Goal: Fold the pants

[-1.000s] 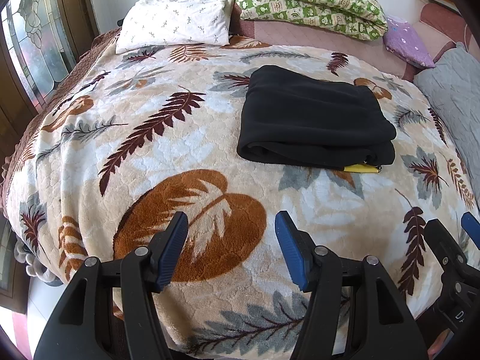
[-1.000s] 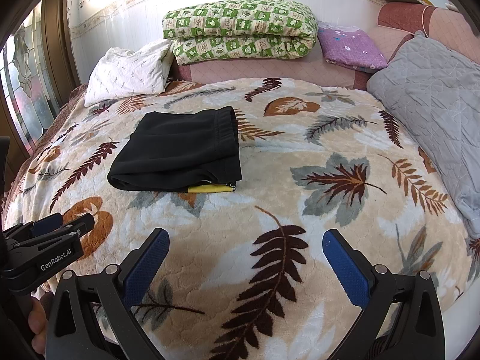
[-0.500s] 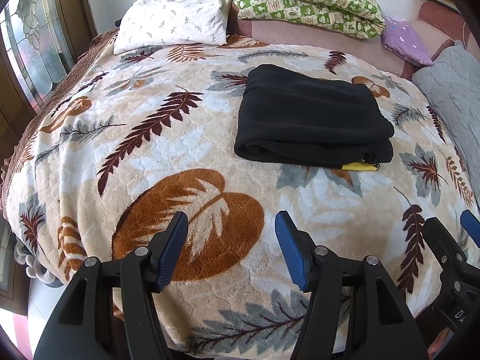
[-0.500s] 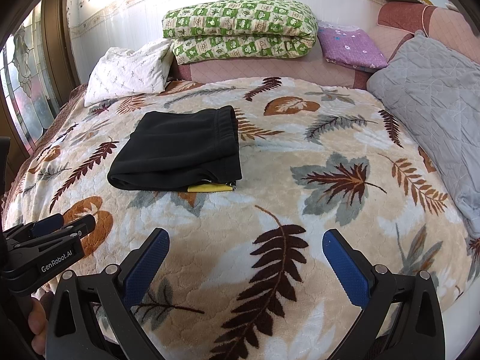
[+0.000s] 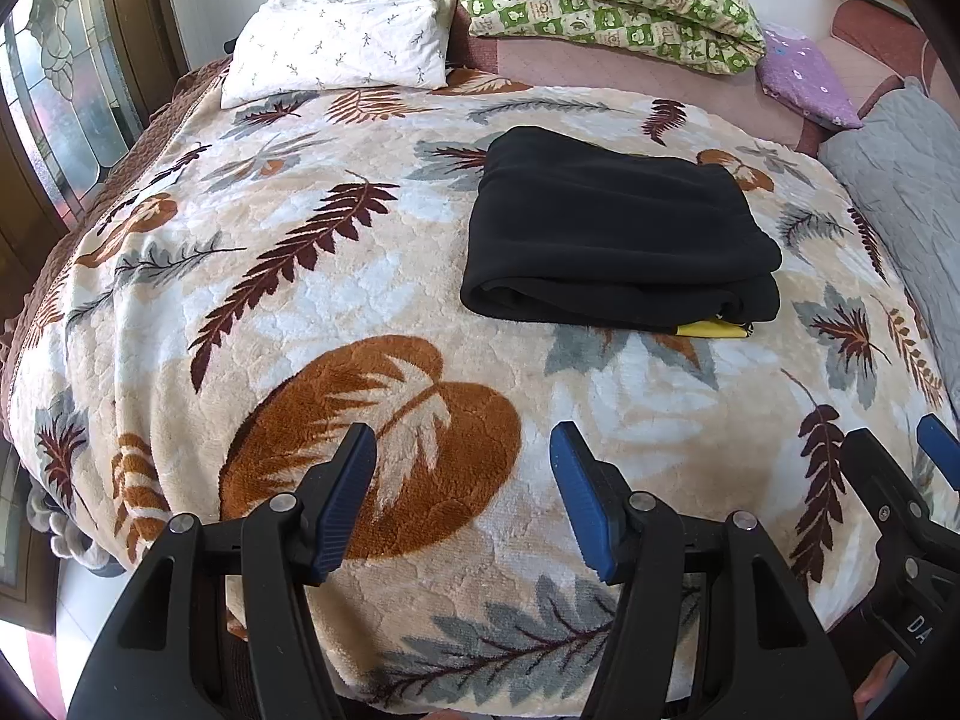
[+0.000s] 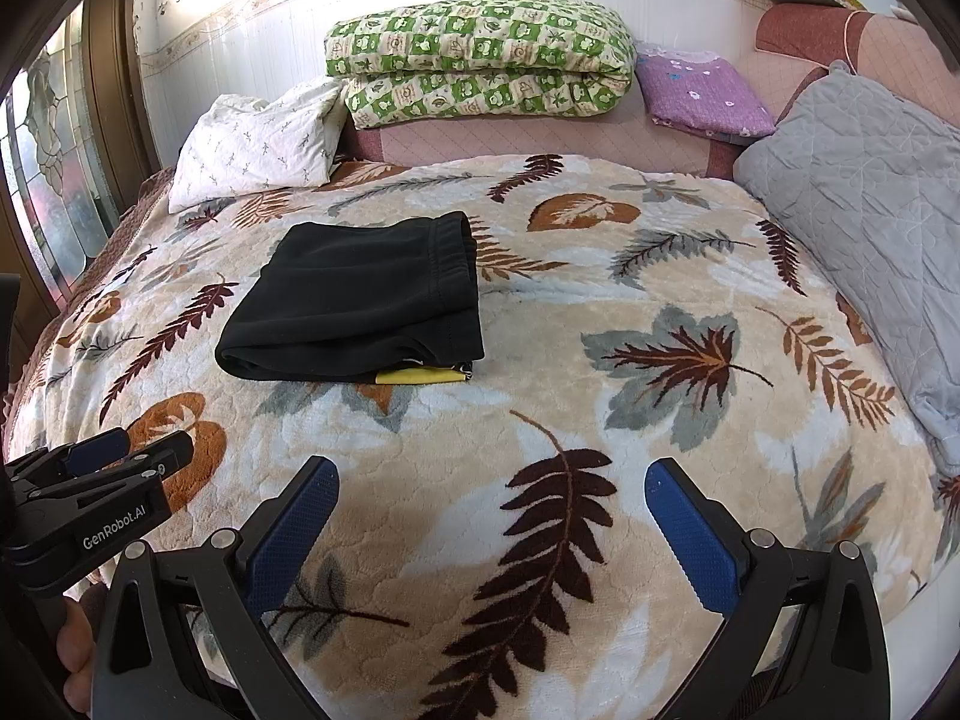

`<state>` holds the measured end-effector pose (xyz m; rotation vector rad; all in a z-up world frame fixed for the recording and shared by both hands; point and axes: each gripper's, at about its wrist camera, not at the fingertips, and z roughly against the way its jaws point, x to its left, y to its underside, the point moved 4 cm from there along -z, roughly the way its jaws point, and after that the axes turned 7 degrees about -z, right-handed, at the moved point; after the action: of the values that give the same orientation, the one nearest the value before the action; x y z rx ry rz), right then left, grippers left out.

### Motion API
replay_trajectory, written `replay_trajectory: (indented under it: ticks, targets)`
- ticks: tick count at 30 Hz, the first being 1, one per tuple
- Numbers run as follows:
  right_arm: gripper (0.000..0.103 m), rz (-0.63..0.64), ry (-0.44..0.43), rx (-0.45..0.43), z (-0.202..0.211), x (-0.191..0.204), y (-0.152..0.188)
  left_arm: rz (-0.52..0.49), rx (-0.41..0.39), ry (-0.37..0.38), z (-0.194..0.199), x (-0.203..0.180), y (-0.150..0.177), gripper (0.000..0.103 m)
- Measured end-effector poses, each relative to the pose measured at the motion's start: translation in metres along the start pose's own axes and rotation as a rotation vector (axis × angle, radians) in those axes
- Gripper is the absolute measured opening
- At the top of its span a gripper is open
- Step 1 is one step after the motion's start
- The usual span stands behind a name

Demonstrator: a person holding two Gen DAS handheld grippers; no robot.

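Observation:
Black pants (image 5: 612, 234) lie folded into a compact rectangle in the middle of the bed, also seen in the right wrist view (image 6: 360, 306), with a yellow tag (image 6: 414, 377) sticking out at the near edge. My left gripper (image 5: 462, 474) hangs open over the near part of the leaf-patterned blanket (image 5: 336, 312), well short of the pants, with nothing between its blue pads. My right gripper (image 6: 489, 507) is open too, empty, over the blanket's near edge and to the right of the pants. The left gripper (image 6: 96, 462) shows at the left edge of the right wrist view.
At the head of the bed lie a white pillow (image 6: 258, 144), a folded green checked quilt (image 6: 480, 72) and a purple cushion (image 6: 702, 96). A grey quilted cover (image 6: 870, 180) lies along the right side. A stained-glass window (image 5: 60, 90) stands at the left.

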<state>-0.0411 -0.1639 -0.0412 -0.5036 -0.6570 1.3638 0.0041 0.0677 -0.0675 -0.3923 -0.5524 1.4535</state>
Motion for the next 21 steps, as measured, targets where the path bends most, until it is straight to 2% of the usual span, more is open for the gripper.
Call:
replay_trajectory:
  ticks: [21]
  targets:
    - [0.103,0.002,0.0,0.0,0.0,0.0014,0.0002,-0.006,0.0,-0.002,0.0018,-0.002,-0.0025,0.06]
